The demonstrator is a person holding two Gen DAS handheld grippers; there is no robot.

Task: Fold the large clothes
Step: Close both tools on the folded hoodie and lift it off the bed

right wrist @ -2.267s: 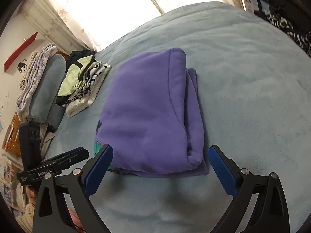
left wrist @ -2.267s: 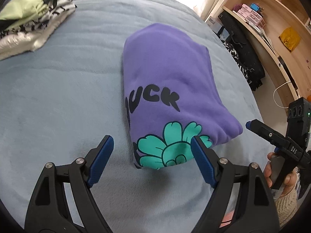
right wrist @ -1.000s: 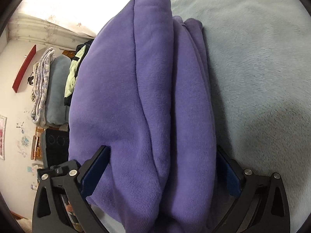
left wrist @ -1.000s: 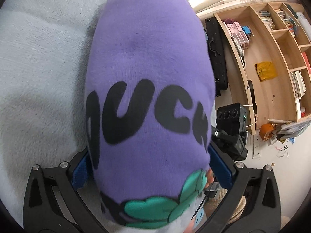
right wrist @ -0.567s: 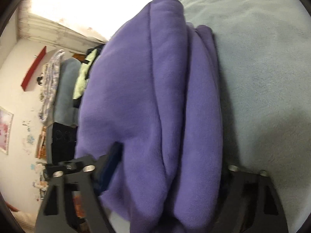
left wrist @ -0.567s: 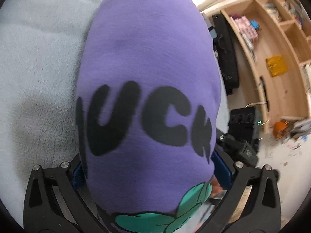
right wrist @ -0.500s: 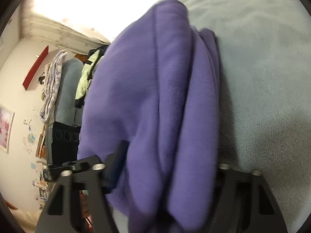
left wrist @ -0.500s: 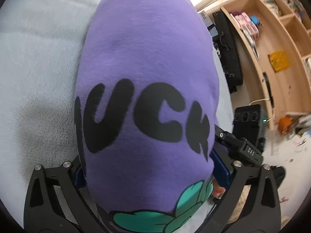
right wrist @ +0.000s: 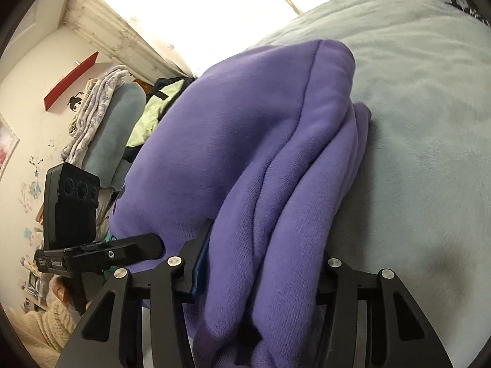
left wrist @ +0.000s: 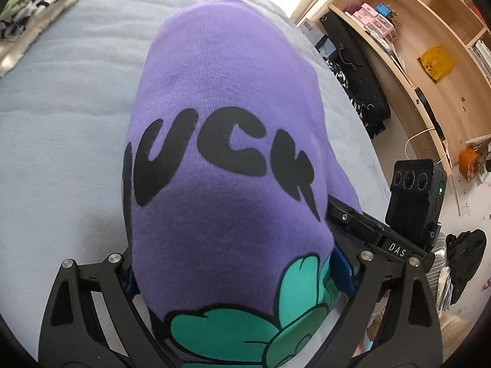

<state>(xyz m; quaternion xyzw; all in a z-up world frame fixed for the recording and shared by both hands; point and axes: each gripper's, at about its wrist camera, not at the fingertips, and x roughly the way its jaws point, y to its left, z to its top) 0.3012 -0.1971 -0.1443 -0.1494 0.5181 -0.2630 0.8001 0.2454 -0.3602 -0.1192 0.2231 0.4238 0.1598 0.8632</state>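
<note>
The folded purple sweatshirt (left wrist: 227,92), with black letters and a teal flower print, fills the left wrist view. My left gripper (left wrist: 234,273) straddles its printed end; the jaws are closing, and the blue pads (left wrist: 340,273) press into both sides. In the right wrist view the same sweatshirt (right wrist: 245,122) shows its plain stacked folds. My right gripper (right wrist: 260,260) is closing on those folds and squeezes them, with only its left pad (right wrist: 201,257) showing. The near end of the bundle is raised off the bed (left wrist: 61,122).
A pile of folded clothes (left wrist: 30,9) lies at the far left of the blue blanket (right wrist: 414,122). Wooden shelves (left wrist: 414,46) and dark bags (left wrist: 362,86) stand beyond the bed's right edge. A cream knitted sleeve (right wrist: 52,328) shows at the lower left.
Both grippers slid around the sweatshirt from in front of it. The right jaws narrowed sharply onto the folds, the left closed slightly, and the bundle's near end rose and tilted.
</note>
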